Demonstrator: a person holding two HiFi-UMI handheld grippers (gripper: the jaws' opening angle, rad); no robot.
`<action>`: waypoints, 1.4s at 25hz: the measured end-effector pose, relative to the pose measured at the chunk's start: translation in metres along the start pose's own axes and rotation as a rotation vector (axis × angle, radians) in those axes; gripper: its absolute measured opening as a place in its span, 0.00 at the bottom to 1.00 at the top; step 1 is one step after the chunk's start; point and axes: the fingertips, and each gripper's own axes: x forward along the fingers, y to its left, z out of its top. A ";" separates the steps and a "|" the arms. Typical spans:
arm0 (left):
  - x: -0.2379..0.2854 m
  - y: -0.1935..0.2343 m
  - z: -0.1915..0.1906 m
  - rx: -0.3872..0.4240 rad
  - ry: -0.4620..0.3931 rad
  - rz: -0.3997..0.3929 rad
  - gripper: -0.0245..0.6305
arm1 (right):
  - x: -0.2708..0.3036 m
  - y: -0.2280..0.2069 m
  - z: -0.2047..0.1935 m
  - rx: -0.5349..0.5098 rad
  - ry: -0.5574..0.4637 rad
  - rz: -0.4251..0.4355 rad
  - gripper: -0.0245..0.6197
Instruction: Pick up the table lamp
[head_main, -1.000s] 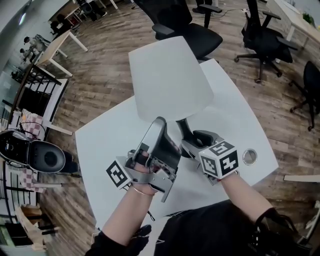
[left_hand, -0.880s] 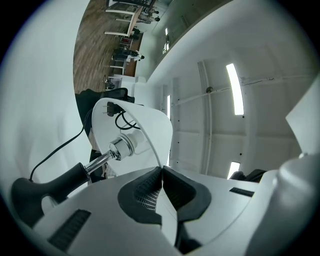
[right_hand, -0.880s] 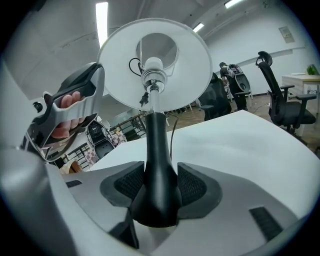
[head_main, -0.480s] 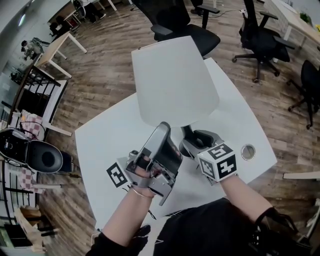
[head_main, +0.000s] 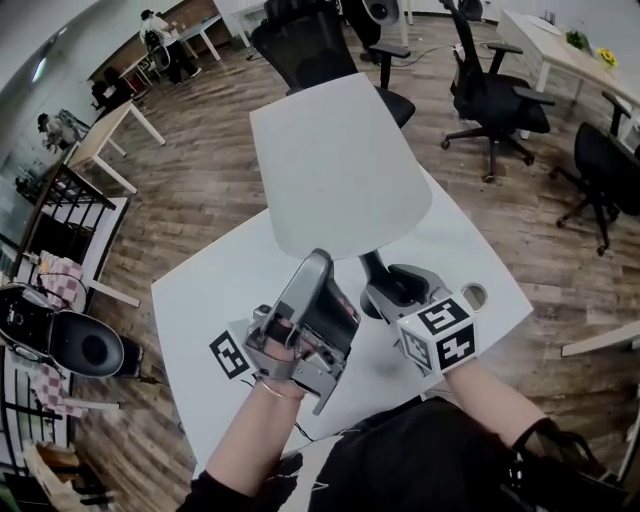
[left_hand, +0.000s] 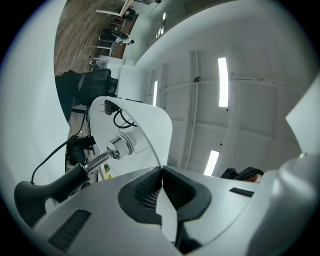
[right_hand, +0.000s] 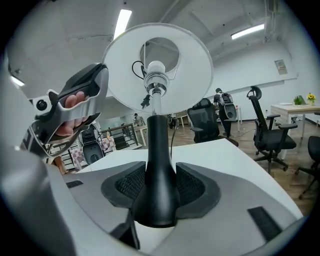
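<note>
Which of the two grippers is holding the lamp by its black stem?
The right gripper: its fingers, which have just been closing, clamp the black stem, while the left gripper pinches the rim of the white shade.

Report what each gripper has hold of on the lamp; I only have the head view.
Observer: The left gripper is shut on the thin rim of the shade.
Operator: Now the right one.
Observer: The right gripper has just been closing its jaws; its pads press both sides of the black stem.
Operator: Check under the shade.
Observer: A bulb is fitted there.
</note>
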 end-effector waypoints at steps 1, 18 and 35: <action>0.003 -0.007 -0.004 0.003 0.008 -0.013 0.06 | -0.008 0.001 0.004 -0.005 -0.011 -0.009 0.35; 0.004 -0.144 -0.071 0.089 0.145 -0.192 0.06 | -0.127 0.068 0.052 -0.114 -0.185 -0.120 0.34; -0.063 -0.233 -0.074 0.178 0.158 -0.206 0.06 | -0.141 0.179 0.055 -0.143 -0.242 -0.054 0.34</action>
